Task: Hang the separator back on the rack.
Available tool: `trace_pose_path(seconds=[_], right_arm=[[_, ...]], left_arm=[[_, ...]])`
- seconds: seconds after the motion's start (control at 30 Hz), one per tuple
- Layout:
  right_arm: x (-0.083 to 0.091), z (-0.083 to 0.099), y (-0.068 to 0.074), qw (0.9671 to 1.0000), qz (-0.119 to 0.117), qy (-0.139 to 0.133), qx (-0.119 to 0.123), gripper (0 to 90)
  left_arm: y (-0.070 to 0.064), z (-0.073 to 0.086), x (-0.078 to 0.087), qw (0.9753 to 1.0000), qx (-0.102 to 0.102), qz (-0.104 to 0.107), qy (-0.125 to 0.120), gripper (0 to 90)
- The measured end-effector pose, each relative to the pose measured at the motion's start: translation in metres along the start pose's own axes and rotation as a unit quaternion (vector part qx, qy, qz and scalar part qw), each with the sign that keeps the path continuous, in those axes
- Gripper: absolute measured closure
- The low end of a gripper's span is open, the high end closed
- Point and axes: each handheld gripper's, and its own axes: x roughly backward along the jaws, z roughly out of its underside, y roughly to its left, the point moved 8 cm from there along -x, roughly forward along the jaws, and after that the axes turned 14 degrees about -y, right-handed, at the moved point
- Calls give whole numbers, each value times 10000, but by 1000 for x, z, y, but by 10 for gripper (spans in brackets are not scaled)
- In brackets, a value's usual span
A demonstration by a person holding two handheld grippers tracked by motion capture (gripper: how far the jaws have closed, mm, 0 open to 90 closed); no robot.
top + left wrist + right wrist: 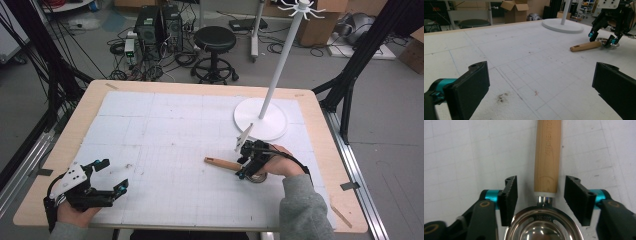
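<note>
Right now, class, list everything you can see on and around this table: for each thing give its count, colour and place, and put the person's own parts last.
Strainer: one, steel bowl with a light wooden handle, lying flat on the mat right of centre.
Stand: one, white, round base and upright pole with hooks on top, at the mat's far right.
Mat: one, white with a grid, covering the table.
Table: one, light wood.
Stool: one, black, on the floor behind the table.
Cardboard boxes: several, brown, on the floor at the back.
Left tongs: one, black with teal, open, near left corner, off the strainer.
Right tongs: one, black with teal, open, jaws either side of the handle's bowl end.
</note>
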Motion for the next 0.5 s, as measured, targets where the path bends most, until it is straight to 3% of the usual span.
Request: trace_pose_path(seconds=[0.5], right_arm=[[0, 3, -1, 9998, 82, 144, -84, 600]], left_arm=[[1, 0, 0, 10000, -5, -1, 12, 17]])
